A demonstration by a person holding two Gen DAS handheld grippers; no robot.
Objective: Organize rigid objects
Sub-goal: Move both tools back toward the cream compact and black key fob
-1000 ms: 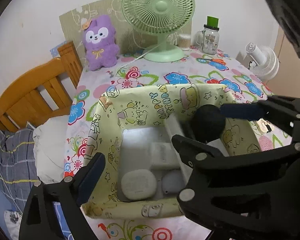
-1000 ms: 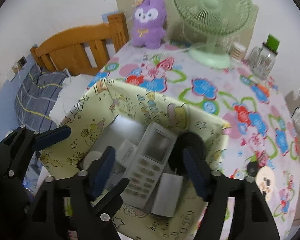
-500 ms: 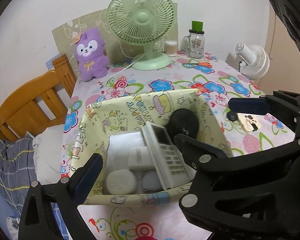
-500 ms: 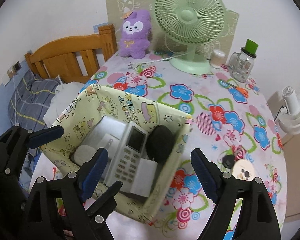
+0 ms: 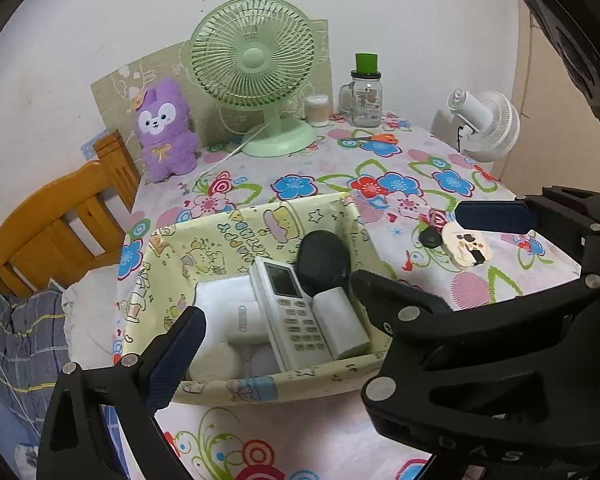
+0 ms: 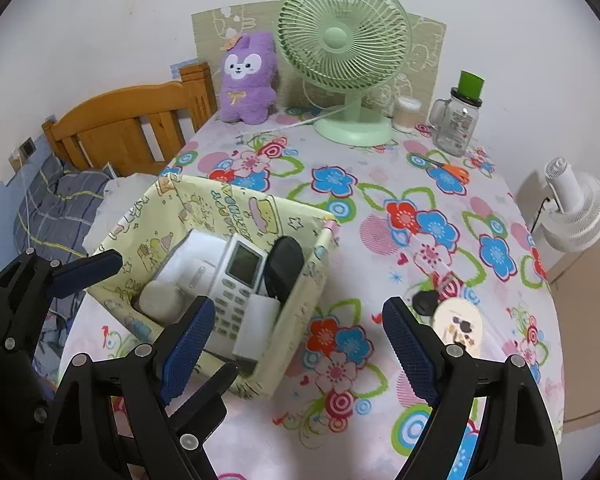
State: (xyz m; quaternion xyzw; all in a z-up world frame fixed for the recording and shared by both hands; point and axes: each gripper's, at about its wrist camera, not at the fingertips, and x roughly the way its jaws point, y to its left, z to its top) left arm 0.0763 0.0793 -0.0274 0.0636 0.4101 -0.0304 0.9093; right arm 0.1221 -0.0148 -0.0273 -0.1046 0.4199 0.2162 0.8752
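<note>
The left gripper hung with its jaws wide apart, nothing between them, above the yellow fabric bin. The right gripper stood just as spread and empty, its tips apart from the bin's near corner at about nine o'clock from them.

Inside the bin, left to right: one round white puck, one white box, one white charger block, one remote control, one black round case, one small white brick. A second pale round piece beside the puck may have been there, though it was half hidden.

All of these looked stiff and light; the remote's smooth plastic would likely slip, so its long edges at mid-body seemed the place to pinch. The bin's walls looked soft and would give.

Out on the flowered tablecloth, at two o'clock from the right gripper, lay one round cartoon tag with one black key fob touching it, flat and thin, best taken across its rim.
</note>
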